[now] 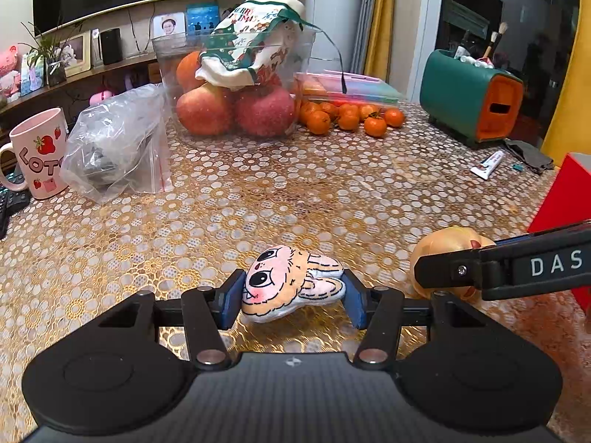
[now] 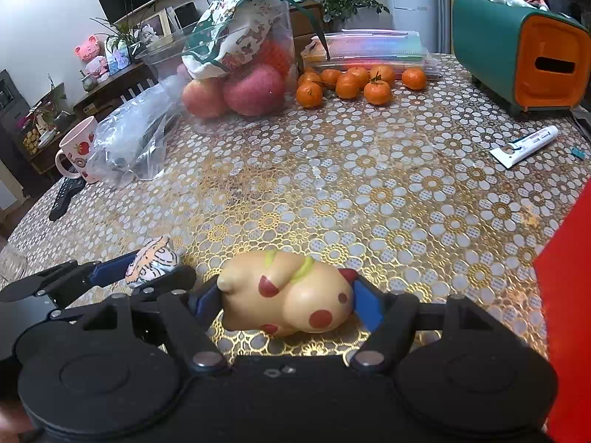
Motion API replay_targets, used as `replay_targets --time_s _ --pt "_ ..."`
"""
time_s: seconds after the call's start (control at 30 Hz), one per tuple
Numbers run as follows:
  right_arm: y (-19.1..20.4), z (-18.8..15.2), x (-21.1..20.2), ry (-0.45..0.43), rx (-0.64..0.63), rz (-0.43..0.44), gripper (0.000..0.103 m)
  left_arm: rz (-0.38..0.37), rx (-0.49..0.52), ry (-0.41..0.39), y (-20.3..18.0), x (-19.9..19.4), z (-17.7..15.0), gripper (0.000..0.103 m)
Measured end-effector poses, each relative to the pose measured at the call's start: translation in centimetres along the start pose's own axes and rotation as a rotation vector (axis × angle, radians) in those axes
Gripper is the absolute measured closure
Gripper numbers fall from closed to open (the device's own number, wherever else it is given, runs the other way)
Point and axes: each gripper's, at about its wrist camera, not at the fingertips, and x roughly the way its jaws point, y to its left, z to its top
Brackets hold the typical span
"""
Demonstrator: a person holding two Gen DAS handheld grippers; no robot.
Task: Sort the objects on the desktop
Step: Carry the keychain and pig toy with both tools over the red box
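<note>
Gripping both toys: left claw (image 1: 293, 297) closed on flat cartoon-face plush keychain (image 1: 291, 284), right claw (image 2: 286, 304) closed on cream squishy animal with red spots (image 2: 291, 295), both low over floral counter (image 2: 369, 184). Early stage; neither placed, red box (image 2: 569, 313) nearby.

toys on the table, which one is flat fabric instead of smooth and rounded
The plush bunny face between the left gripper pads; the yellow red-spotted toy in the right gripper is glossy and rounded.

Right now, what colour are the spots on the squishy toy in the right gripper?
Red spots on the pale yellow squishy toy, clearest in the right wrist view.
</note>
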Motion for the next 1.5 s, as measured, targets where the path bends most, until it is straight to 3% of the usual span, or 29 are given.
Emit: replay_targets --time_s 0.7,1.13,1.5 --pt "-0.6 -3.5 -9.2 -0.028 -0.026 0.009 0.031 -0.053 -0.029 -0.006 -4.1 -8.8 -0.6 0.049" --pt "-2.0 -5.2 -17.1 -0.117 -0.042 0.026 0.031 -0.099 -0.029 -0.015 -7.7 -14.6 0.1 0.049" --pt "-5.2 -6.3 -22.7 -0.188 -0.047 0.004 0.031 -0.156 0.023 -0.025 -13.0 -17.4 0.6 0.049"
